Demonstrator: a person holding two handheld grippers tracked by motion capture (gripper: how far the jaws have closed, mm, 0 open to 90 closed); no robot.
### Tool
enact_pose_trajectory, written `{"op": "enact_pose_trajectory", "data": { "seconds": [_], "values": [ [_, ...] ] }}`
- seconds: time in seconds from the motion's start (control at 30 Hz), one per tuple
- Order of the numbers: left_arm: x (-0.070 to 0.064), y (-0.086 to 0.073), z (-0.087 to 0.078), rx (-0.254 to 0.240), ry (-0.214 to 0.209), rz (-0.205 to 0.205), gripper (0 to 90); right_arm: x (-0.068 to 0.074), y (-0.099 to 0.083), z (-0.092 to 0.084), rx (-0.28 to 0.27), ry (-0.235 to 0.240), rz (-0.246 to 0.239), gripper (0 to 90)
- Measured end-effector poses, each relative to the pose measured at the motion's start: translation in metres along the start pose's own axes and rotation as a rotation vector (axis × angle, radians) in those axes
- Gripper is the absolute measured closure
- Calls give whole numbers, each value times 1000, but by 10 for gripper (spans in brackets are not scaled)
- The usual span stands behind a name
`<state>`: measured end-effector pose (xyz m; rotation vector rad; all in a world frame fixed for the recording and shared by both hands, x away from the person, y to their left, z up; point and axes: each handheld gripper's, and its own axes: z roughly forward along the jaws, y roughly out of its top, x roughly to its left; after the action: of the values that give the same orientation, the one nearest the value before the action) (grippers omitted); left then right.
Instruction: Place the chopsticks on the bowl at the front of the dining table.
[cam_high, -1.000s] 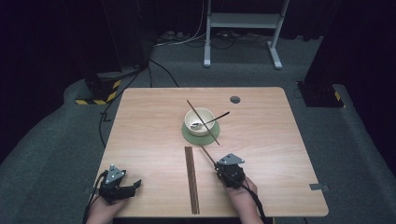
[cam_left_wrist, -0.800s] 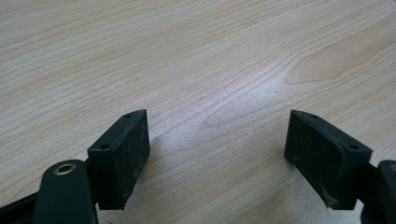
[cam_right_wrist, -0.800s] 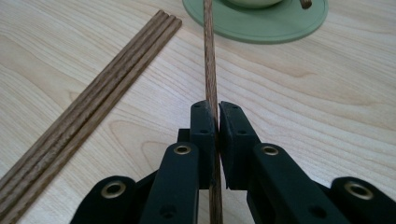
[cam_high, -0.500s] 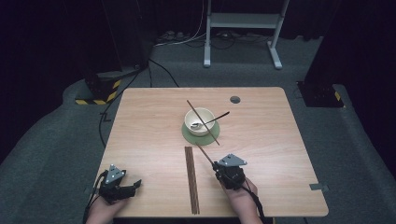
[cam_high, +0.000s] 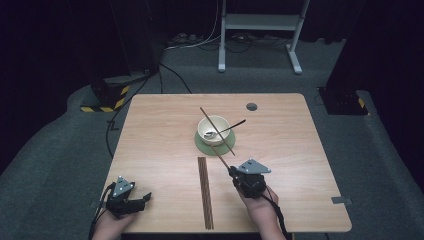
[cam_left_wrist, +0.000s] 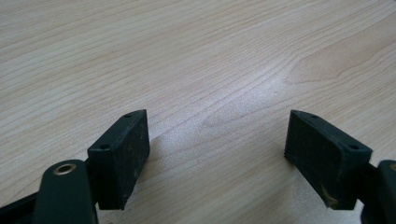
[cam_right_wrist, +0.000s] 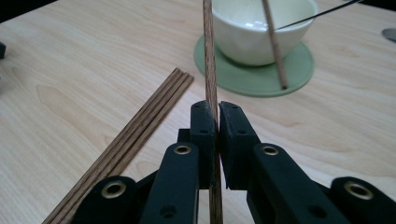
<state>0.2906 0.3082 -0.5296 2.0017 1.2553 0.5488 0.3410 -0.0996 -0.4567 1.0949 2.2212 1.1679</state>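
Wooden chopstick (cam_right_wrist: 208, 70) sits clamped between the right gripper's (cam_right_wrist: 217, 112) fingers, near the bowl (cam_right_wrist: 261, 28), its far tip cut off at the frame's top. The left gripper's (cam_left_wrist: 217, 140) fingers stand apart over bare worktop (cam_left_wrist: 196, 56).

Chopstick held, more chopsticks beside it, and a bowl on its mat

The held chopstick (cam_right_wrist: 208, 56) is a thin brown wooden stick, clamped between two black pads and pointing toward the bowl (cam_right_wrist: 261, 32). The white bowl stands upright on a round green mat (cam_right_wrist: 261, 77), with a second chopstick (cam_right_wrist: 274, 44) leaning across it. A bundle of chopsticks (cam_high: 205, 192) lies flat on the table, close together.
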Motion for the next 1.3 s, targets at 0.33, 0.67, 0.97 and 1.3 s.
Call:
{"op": "enact_pose_trajectory", "data": {
  "seconds": [0.33, 0.67, 0.97, 1.3],
  "values": [
    [0, 0, 0, -3, -1, -1, 222, -15, 20, -2, -13, -18, -18, 848],
    [0, 0, 0, 0, 1, -6, 222, -34, 43, 7, -7, -34, -15, 848],
    [0, 0, 0, -1, 0, -5, 221, -52, 66, 28, 9, -62, 8, 848],
    [0, 0, 0, 0, -1, -5, 221, -64, 80, 58, 63, -92, 31, 848]
  ]
}}
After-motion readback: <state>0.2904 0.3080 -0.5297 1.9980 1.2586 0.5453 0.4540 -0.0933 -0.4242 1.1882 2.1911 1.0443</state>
